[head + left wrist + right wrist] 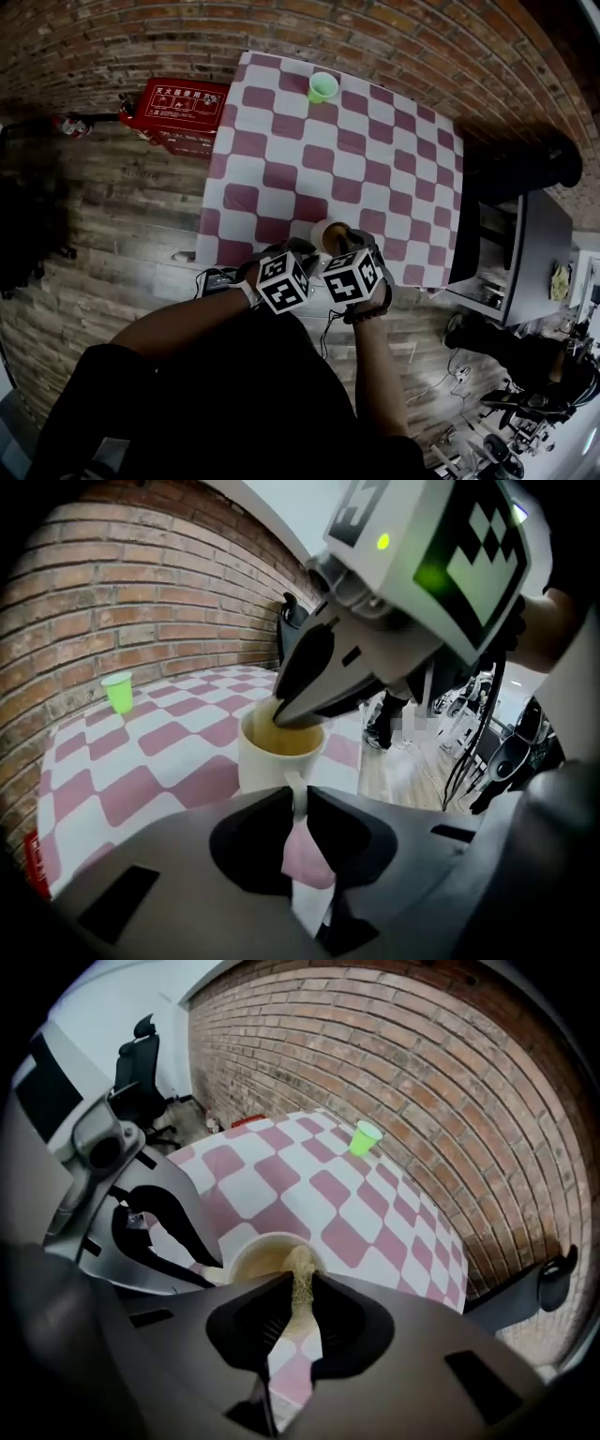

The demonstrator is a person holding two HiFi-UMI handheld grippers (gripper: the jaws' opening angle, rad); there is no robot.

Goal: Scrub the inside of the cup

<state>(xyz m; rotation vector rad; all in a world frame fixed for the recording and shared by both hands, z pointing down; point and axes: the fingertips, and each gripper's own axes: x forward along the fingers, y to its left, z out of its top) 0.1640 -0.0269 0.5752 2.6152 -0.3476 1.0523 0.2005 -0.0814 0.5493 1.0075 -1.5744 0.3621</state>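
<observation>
A white cup (327,234) stands near the front edge of the checked worktop (281,150). The left gripper (300,808) steadies it, fingers clamped on its handle (294,787). This frees the right gripper (302,1293), its fingers pinching a yellowish scrubbing pad (301,1271), to reach inside; the pad dips past the rim, apparently mid-scrub.

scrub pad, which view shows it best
Right gripper view: the yellowish scrub pad sits pinched in the right tool, tip inside the cup. The left gripper view hides it behind that tool; in the head view it is too small to tell.
</observation>
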